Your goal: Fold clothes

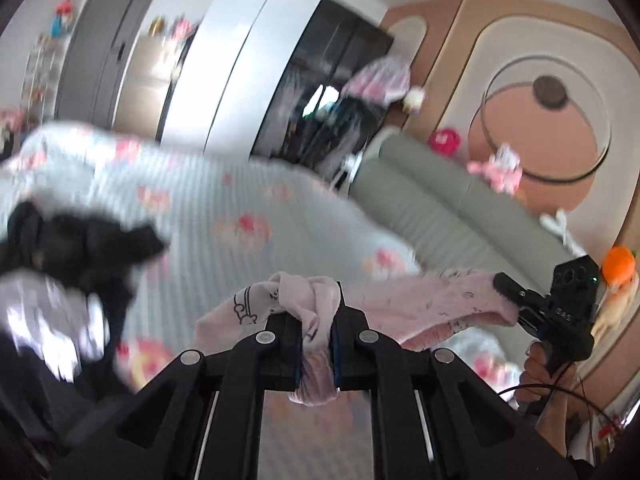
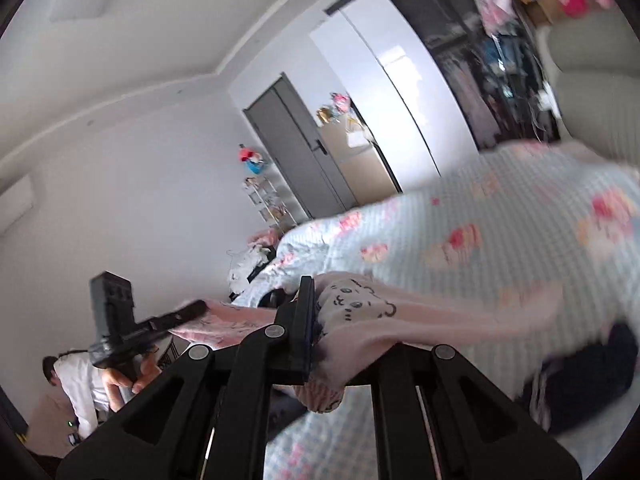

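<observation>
A pale pink garment (image 1: 424, 304) with small cartoon prints hangs stretched in the air between both grippers above the bed. My left gripper (image 1: 316, 332) is shut on one bunched end of it. My right gripper (image 2: 320, 320) is shut on the other end, where cartoon faces show on the pink garment (image 2: 360, 300). The right gripper also shows in the left wrist view (image 1: 508, 284), and the left gripper shows in the right wrist view (image 2: 196, 308).
The bed's blue quilt (image 1: 240, 208) with pink flowers lies below. A pile of dark clothes (image 1: 72, 248) sits at its left, also seen in the right wrist view (image 2: 592, 376). A grey-green headboard (image 1: 432, 192), toys and a wardrobe (image 1: 248, 52) stand behind.
</observation>
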The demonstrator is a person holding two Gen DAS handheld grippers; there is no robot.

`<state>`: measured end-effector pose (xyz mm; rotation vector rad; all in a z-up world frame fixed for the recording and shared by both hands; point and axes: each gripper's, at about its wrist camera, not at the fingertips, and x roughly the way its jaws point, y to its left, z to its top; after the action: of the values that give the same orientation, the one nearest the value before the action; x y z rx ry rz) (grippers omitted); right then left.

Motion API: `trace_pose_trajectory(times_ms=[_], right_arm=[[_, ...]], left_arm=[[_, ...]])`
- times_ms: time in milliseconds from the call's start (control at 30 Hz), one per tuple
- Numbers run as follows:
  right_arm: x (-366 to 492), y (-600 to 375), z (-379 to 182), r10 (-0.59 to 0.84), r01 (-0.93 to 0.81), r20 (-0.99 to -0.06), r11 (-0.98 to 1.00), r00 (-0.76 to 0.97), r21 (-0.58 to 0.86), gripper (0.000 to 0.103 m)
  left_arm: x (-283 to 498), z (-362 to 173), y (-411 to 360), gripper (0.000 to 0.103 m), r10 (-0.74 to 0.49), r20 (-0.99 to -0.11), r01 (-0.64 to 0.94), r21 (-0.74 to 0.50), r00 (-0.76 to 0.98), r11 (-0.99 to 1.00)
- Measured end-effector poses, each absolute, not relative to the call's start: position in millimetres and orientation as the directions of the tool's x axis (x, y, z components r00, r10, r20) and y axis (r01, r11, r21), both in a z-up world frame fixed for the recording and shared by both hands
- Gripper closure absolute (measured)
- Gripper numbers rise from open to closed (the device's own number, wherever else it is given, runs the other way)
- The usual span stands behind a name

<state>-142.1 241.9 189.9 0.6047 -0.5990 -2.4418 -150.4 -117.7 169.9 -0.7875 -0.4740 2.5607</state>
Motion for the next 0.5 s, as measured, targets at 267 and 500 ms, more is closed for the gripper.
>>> trace_pose_trajectory(times_ms=[267,500], right_arm=[[-76.5,260.6,-113.6,-0.438,-0.063,-0.731,-0.835,-0.524,0.546,0.095],[-66.6,268.6,-150.1,-0.446,-0.113,-0.737,-0.813,-0.508,0.57,0.097]], left_arm=[[-122.2,-85.5,-98.9,0.092,0.479,-0.776,-0.06,-0.501,-0.41,-0.863],[-91.8,-117.2,-104.1,0.093,0.501,-0.769,0.021,-0.554,-0.398,-0.833]])
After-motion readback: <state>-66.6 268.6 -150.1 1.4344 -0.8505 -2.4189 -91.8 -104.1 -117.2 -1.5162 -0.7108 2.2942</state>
